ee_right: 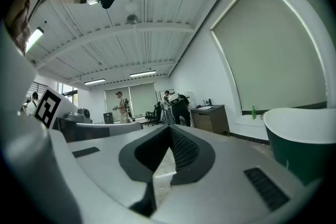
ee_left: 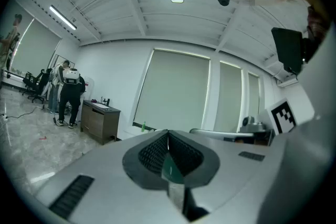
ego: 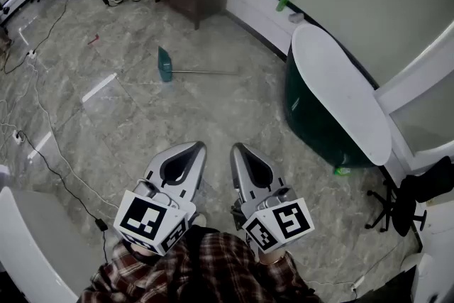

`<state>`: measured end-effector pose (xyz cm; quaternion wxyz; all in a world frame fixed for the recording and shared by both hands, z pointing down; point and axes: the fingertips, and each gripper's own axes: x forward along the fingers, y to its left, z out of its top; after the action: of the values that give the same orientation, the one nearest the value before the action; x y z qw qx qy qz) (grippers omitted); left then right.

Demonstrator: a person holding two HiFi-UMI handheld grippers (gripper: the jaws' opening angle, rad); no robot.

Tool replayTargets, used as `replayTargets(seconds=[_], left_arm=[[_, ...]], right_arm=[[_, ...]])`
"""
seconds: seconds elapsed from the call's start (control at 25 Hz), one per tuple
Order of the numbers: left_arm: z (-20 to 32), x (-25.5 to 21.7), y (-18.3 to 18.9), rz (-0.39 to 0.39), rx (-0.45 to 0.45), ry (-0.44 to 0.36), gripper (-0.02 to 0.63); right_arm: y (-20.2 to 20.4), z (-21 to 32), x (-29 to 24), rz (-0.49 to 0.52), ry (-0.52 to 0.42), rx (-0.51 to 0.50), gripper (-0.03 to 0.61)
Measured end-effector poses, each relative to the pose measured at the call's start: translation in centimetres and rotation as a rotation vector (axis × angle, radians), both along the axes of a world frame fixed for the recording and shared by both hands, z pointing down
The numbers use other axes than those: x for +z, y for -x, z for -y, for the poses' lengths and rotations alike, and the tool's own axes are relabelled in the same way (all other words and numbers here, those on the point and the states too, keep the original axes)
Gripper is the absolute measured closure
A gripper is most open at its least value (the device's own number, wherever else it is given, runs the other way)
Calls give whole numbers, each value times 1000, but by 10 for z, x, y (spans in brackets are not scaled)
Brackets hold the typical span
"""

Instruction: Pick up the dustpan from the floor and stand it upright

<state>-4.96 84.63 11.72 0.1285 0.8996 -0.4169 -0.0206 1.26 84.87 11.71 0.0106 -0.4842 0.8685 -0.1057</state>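
I see the dustpan (ego: 164, 64) lying on the floor (ego: 135, 128), well ahead of my left gripper (ego: 193, 147) and right gripper (ego: 239, 148). Both pairs of jaws are together and empty.

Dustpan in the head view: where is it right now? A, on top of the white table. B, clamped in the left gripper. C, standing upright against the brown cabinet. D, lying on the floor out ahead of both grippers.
D: the dustpan lies on the floor with its long handle down along the tiles, well ahead of the left gripper and right gripper, both shut and empty.
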Motion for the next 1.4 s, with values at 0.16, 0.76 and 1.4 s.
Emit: replayTargets(seconds=[0.16, 0.76, 1.4], left_arm=[[53, 3, 16, -1, 11, 11, 603], [256, 4, 123, 13, 67, 6, 603], [441, 27, 97, 0, 76, 77, 603]], right_arm=[[21, 53, 0, 6, 13, -13, 568], [118, 251, 4, 7, 21, 73, 568], [79, 436, 24, -11, 82, 136, 568]])
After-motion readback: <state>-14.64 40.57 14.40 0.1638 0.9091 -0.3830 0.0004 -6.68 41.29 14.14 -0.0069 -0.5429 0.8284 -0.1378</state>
